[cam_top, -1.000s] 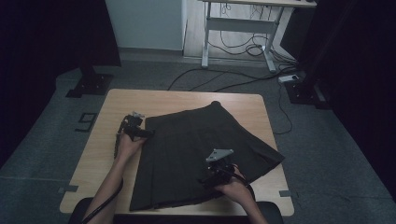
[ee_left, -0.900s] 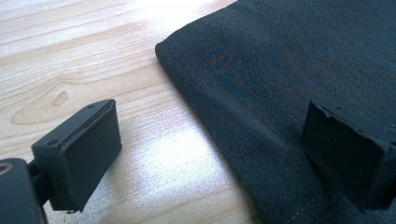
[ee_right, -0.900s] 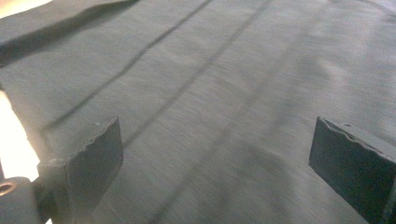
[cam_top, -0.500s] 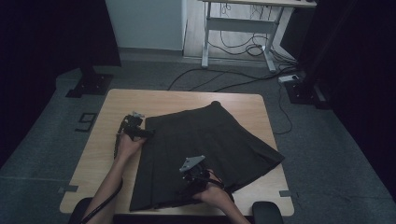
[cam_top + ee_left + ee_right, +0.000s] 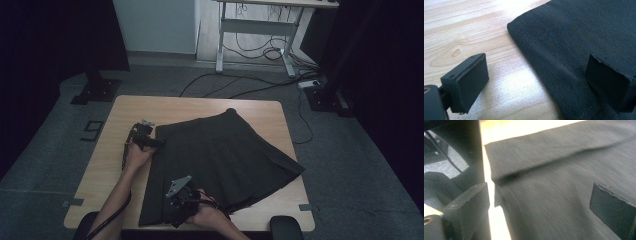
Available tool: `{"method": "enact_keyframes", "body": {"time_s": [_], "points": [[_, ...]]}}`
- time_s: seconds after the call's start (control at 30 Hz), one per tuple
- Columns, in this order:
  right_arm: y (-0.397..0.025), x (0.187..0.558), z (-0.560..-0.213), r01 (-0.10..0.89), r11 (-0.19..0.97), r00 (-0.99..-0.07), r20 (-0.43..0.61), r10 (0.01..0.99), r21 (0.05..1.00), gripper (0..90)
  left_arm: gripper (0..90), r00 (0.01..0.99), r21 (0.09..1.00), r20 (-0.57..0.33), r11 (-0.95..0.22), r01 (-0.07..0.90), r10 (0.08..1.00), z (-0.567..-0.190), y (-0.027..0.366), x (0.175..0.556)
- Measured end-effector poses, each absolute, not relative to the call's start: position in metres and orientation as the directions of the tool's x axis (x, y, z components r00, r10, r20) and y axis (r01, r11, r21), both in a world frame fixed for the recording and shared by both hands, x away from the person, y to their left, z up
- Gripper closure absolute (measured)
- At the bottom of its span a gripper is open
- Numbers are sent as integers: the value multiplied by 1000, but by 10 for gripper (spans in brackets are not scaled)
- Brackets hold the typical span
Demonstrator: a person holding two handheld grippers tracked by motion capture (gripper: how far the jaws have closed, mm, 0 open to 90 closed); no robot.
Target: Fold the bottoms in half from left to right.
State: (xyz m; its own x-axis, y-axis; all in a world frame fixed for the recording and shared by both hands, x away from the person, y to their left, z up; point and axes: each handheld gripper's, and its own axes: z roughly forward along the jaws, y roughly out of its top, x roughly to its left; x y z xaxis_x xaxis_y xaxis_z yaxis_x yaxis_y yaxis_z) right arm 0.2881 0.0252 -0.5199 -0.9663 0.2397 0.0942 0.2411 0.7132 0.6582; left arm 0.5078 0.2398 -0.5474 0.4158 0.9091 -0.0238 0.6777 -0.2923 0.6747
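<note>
A dark pleated skirt [image 5: 220,155] lies spread flat on the wooden table [image 5: 200,107]. My left gripper [image 5: 146,141] rests at the skirt's upper left corner; in the left gripper view it [image 5: 536,82] stands open, one jaw over bare wood, the other over the skirt's waistband edge [image 5: 574,42]. My right gripper [image 5: 178,200] hovers over the skirt's near left hem. In the right gripper view it [image 5: 539,207] is open above the dark cloth [image 5: 554,185], with the skirt's corner and the table edge beyond.
Bare wood runs along the table's left side [image 5: 105,160] and far edge. A dark chair part [image 5: 286,226] sits at the near right. Beyond the table are a desk frame [image 5: 255,30] and floor cables [image 5: 235,87].
My right gripper has swept from the skirt's right middle to its near left hem. The left gripper has stayed at the waistband corner.
</note>
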Motion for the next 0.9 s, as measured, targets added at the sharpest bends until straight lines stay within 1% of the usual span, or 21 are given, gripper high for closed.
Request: {"method": "enact_keyframes", "body": {"time_s": [0.13, 0.2, 0.33, 0.43, 0.47, 0.5, 0.53, 0.57, 0.6, 0.63, 0.7, 0.8, 0.83, 0.87, 0.9], "points": [[42, 282, -522, 204, 731, -977, 92, 191, 651, 88, 44, 416, 675, -25, -292, 678, 909, -547, 240, 508], [49, 280, -524, 187, 742, -981, 84, 175, 643, 138, 44, 416, 674, -25, -292, 678, 909, -547, 240, 508], [59, 278, -530, 155, 763, -986, 54, 156, 627, 141, 36, 415, 673, -25, -291, 680, 910, -547, 240, 509], [65, 275, -534, 115, 789, -990, 6, 140, 603, 165, 24, 410, 670, -24, -290, 684, 912, -547, 239, 510], [67, 274, -536, 88, 798, -992, -21, 125, 596, 206, 24, 410, 670, -24, -290, 684, 912, -548, 239, 510], [67, 274, -536, 88, 798, -992, -21, 125, 596, 206, 27, 410, 670, -24, -290, 684, 912, -548, 239, 510], [67, 275, -535, 101, 795, -990, -15, 137, 598, 276, 36, 412, 671, -24, -290, 682, 911, -547, 239, 509], [67, 275, -535, 101, 795, -990, -15, 137, 598, 276, 36, 417, 675, -24, -294, 677, 908, -547, 239, 509], [65, 276, -533, 112, 792, -989, -12, 149, 600, 366, 86, 427, 679, -24, -298, 670, 904, -547, 239, 508], [65, 277, -532, 114, 791, -988, -15, 153, 601, 419, 121, 434, 690, -26, -298, 660, 900, -547, 238, 506], [64, 277, -531, 125, 790, -986, -13, 166, 600, 503, 201, 414, 698, -28, -279, 660, 910, -545, 235, 504], [63, 276, -528, 143, 795, -982, -17, 190, 589, 698, 466, 426, 704, -38, -278, 653, 904, -543, 225, 501], [63, 276, -528, 143, 795, -982, -17, 190, 589, 698, 529, 426, 704, -38, -278, 653, 904, -543, 225, 501], [63, 276, -528, 148, 796, -980, -24, 200, 587, 762, 529, 430, 702, -47, -276, 656, 901, -542, 222, 501], [61, 277, -528, 151, 796, -978, -31, 208, 586, 795, 625, 442, 697, -63, -277, 661, 895, -541, 220, 502]]}}
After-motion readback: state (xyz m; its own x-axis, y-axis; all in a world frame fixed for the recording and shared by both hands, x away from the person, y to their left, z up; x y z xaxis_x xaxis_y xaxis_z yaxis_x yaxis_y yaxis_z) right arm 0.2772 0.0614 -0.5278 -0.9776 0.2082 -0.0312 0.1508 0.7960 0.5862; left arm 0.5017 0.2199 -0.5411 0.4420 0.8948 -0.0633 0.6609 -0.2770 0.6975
